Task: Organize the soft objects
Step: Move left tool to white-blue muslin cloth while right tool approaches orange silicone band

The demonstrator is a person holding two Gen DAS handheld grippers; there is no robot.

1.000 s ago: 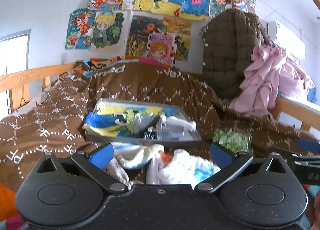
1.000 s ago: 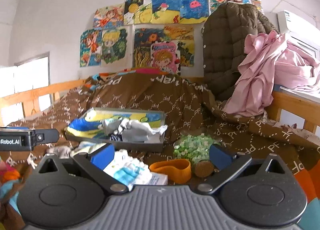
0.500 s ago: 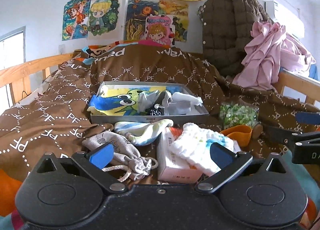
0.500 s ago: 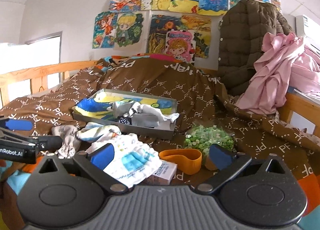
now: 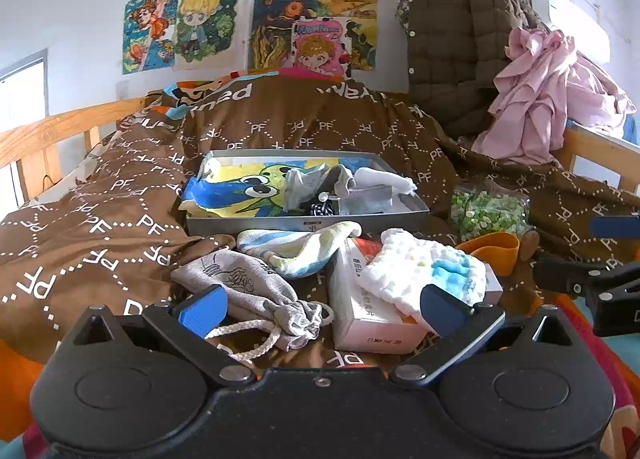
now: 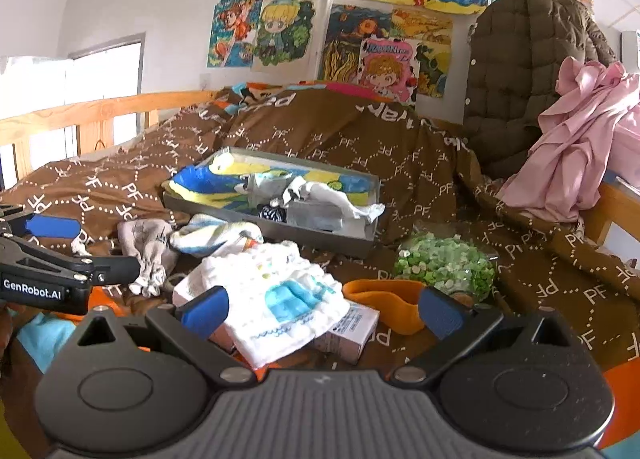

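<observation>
Lying mid-frame on the brown quilted bedspread, a nubbly white-and-blue cloth drapes over a glossy white carton, beside a coarse grey drawstring pouch and a striped terry sock. Behind them, a shallow grey rectangular tray holds crumpled fabrics. Both the left gripper and right gripper are spread wide, pinching nothing.

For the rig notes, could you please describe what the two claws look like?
Both are black plastic, with two round discs at the base and angled arms ending in blue pads. The left claw has a smooth body; the right claw has a ribbed grey one. White GenRobot.AI lettering marks the left claw's side.
</observation>
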